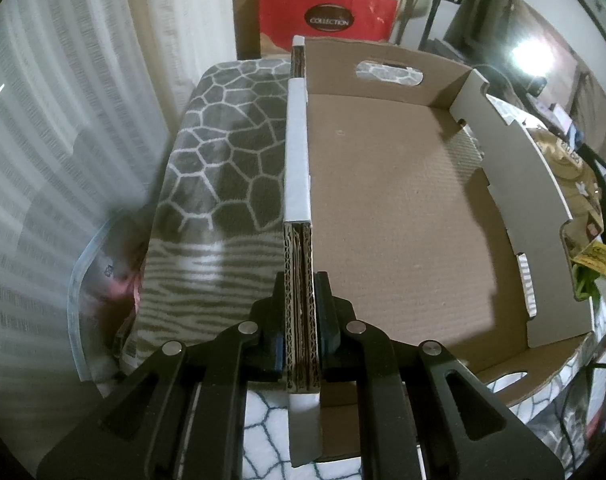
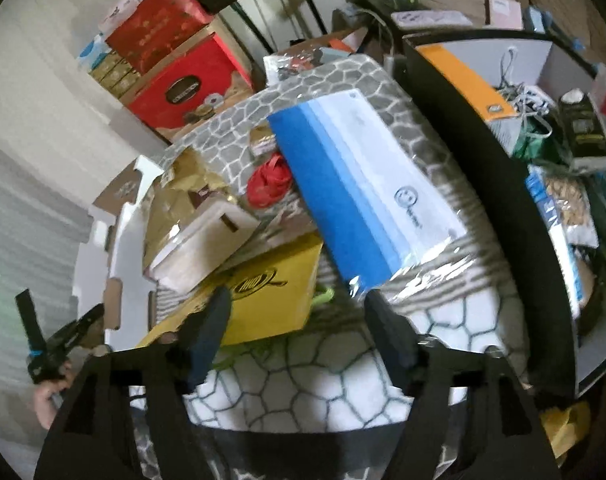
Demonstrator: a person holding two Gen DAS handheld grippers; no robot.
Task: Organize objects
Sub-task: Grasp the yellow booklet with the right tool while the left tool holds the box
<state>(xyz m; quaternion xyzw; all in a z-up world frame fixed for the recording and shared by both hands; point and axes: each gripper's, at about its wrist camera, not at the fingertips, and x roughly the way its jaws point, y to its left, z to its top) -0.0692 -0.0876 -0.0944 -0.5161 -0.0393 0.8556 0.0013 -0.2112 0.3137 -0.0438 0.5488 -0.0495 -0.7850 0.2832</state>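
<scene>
Left wrist view: the left gripper (image 1: 301, 344) is clamped on the near side wall of a shallow cardboard tray (image 1: 403, 216).
Its floor is bare, resting on a grey stone-patterned blanket (image 1: 227, 152). The right gripper (image 2: 299, 332) is spread wide, holding nothing, above the blanket, near a yellow box (image 2: 275, 300) and a blue-and-white wrapped pack (image 2: 363, 196); red gift boxes (image 2: 183, 92) stand far left.

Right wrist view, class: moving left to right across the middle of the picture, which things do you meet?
White cardboard tray wall → yellow box → blue-and-white wrapped pack → black bin wall.
</scene>
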